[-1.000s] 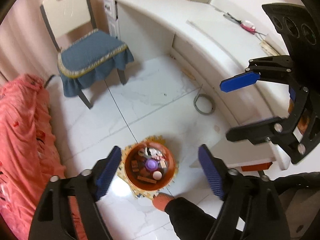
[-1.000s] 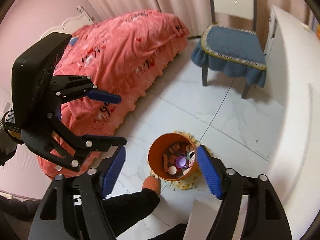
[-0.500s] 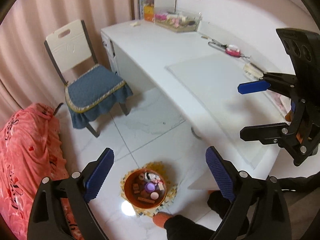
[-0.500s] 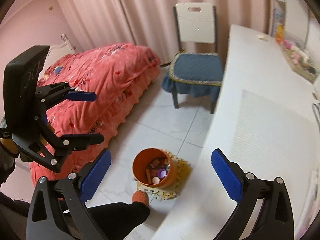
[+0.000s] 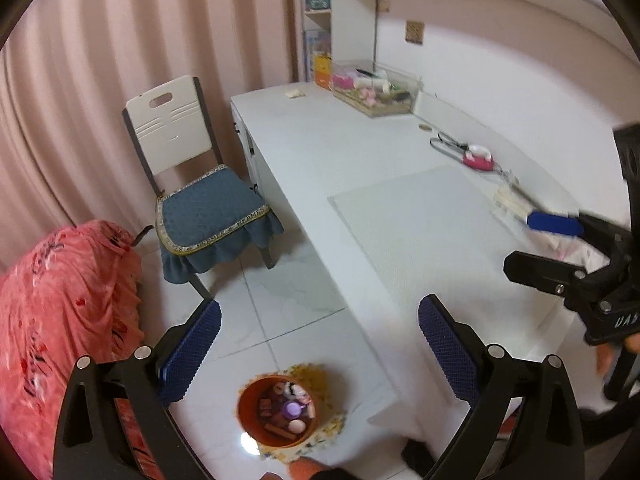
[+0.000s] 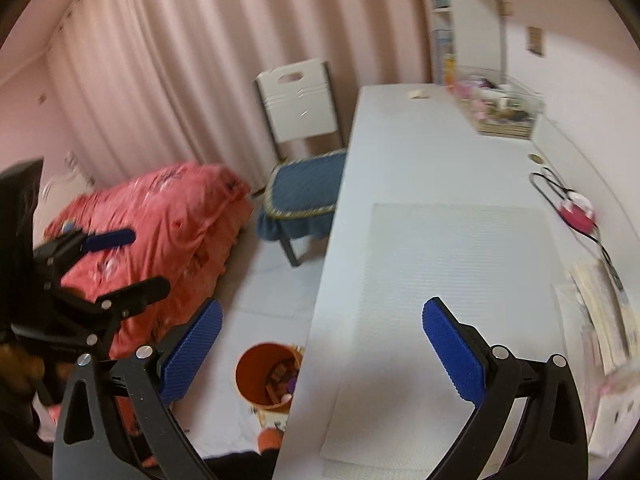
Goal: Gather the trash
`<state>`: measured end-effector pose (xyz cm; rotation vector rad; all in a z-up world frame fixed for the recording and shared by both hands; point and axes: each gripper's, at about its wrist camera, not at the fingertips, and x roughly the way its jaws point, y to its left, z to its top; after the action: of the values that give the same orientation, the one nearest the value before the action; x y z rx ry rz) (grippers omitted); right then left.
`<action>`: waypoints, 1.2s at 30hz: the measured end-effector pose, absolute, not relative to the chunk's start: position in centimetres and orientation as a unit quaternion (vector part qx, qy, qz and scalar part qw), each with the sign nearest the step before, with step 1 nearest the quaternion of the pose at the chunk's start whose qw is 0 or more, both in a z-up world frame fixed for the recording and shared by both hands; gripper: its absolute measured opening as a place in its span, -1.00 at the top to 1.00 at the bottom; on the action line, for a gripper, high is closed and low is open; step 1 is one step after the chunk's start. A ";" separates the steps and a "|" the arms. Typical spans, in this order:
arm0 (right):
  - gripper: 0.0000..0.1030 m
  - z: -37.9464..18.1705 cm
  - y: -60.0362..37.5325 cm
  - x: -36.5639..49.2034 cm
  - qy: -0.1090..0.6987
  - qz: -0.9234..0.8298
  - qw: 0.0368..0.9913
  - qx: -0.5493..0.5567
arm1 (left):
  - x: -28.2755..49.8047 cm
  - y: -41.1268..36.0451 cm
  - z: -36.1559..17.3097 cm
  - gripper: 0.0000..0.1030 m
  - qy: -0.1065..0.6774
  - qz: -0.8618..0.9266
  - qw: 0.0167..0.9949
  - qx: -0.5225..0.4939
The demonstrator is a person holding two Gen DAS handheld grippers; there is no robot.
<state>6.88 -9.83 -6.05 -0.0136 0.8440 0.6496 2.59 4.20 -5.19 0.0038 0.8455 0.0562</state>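
White desk (image 5: 400, 200), orange bin (image 5: 276, 414) below — left tongs (image 5: 318, 348) opening, right tongs (image 6: 320, 348) spread, both empty.

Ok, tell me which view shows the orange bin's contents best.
The left wrist view: the orange bin is seen from above, whole rim and trash inside. In the right wrist view the white desk edge cuts off its right side.

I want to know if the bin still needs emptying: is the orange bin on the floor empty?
No, the left wrist view shows the orange bin holding several small items, including a purple cap.
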 end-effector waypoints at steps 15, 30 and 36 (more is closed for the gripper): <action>-0.91 -4.5 -11.8 7.2 0.353 0.249 0.901 0.024 | 2.5 1.9 -4.1 -0.90 0.377 0.113 0.918 -0.043; -0.91 -5.5 -10.2 8.4 0.374 0.262 0.890 0.014 | 2.5 3.1 -4.6 -0.89 0.388 0.131 0.909 -0.073; -0.91 -5.9 -9.9 8.4 0.382 0.262 0.886 0.012 | 2.8 3.0 -4.6 -0.90 0.390 0.127 0.910 -0.064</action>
<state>8.41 -9.95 -5.94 0.0248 0.7945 0.5455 2.82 2.96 -4.63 -0.1321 0.8035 0.2616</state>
